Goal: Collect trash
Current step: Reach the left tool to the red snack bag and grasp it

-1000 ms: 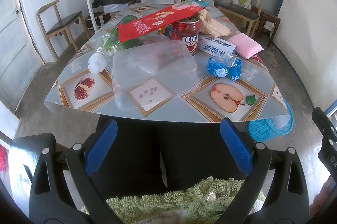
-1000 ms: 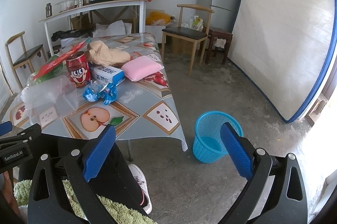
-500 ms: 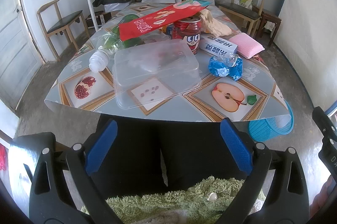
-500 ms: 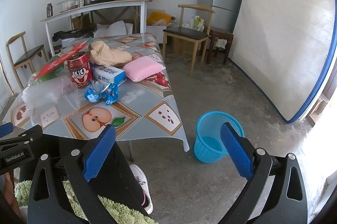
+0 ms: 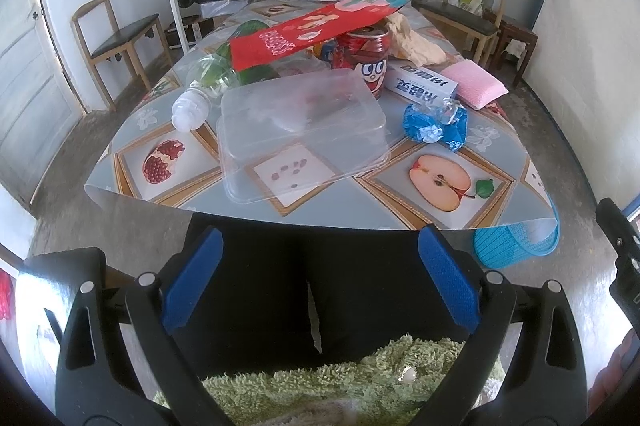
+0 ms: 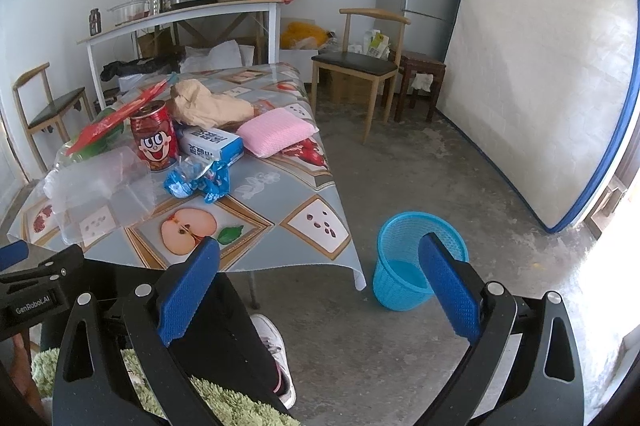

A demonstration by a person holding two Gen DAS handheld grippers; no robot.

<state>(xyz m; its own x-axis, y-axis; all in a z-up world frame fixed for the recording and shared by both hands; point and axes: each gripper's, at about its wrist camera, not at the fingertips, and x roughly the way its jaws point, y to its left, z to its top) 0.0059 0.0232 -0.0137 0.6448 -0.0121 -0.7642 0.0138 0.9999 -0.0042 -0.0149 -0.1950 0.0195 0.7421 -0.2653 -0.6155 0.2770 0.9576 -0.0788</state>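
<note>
Hovering short of the table (image 5: 320, 202) edge, both claws gape.

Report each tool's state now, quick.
Left tool: open, holding nothing, short of the table.
Right tool: open, holding nothing, above the floor near the blue basket.

L cam low facing table (image 5: 256, 204), R cam angled rightward, both share table

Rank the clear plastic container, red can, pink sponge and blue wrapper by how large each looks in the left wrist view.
1. Clear plastic container, largest by far, though also nearest the camera.
2. Pink sponge and blue wrapper: these look about alike, so no ranking between them.
3. Red can, partly hidden, so its place is unsure.
</note>
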